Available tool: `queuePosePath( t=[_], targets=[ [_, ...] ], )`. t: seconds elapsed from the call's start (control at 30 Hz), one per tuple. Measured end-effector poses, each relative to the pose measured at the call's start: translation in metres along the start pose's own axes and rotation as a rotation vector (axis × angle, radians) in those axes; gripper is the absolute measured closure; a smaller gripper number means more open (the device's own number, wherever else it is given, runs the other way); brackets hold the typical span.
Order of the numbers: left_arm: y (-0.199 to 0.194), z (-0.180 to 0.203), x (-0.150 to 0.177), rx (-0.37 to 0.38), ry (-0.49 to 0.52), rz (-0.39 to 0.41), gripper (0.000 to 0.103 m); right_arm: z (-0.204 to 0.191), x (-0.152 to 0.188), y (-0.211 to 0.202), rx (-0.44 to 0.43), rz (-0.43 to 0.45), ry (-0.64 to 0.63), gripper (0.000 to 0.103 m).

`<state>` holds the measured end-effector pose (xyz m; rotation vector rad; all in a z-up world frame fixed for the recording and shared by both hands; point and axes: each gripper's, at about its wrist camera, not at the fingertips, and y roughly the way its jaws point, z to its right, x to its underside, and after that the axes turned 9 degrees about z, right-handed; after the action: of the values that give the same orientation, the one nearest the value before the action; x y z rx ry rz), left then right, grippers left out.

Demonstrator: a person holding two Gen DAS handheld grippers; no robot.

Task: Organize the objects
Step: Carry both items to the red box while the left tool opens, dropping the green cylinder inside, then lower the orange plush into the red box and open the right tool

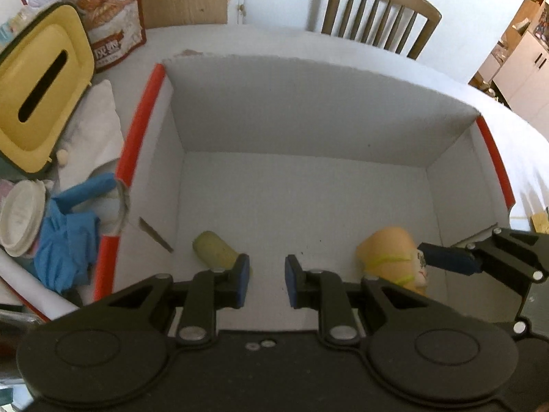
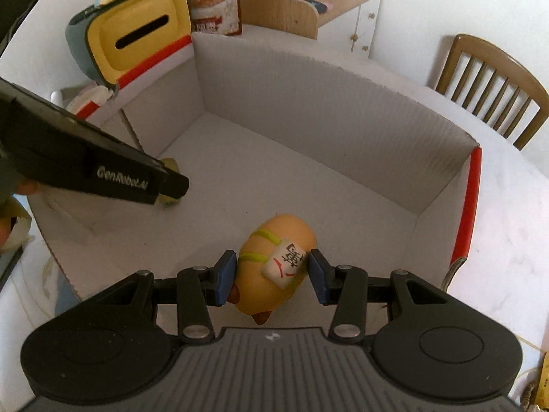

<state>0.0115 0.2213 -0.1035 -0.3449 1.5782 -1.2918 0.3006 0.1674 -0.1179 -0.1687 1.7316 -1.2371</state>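
Grippers (image 2: pixel 272 273) flank orange toy (image 2: pixel 274 250) (inside white box (image 2: pixel 308 96)).

Both wrist cameras look steeply down past their own jaws, close over the same white box (image 1: pixel 308 130), its floor shared.

The right tool (image 2: pixel 272 276) straddles an orange toy (image 2: pixel 271 240) lying on the white box's floor (image 2: pixel 308 185).

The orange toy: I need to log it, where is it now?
In the right wrist view the orange toy lies on the white box's floor, between the right tool's fingers.
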Motion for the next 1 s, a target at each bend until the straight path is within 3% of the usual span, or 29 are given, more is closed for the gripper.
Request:
queuePosePath(
  t=[0.33, 0.43, 0.5, 1.0],
  targets=[
    [-0.006, 0.006, 0.004, 0.013, 0.007, 0.015, 0.077, 0.0, 0.0, -0.006, 0.011, 0.005, -0.008, 0.056],
    [-0.011, 0.008, 0.004, 0.013, 0.009, 0.024, 0.076, 0.0, 0.0, -0.013, 0.007, 0.018, -0.001, 0.047],
    [-0.016, 0.011, 0.004, 0.012, 0.014, 0.033, 0.074, 0.0, 0.0, -0.017, 0.005, 0.028, 0.003, 0.046],
    [-0.061, 0.033, 0.013, 0.03, 0.066, 0.124, 0.068, 0.018, 0.01, -0.09, 0.014, 0.147, 0.079, 0.037]
  ],
)
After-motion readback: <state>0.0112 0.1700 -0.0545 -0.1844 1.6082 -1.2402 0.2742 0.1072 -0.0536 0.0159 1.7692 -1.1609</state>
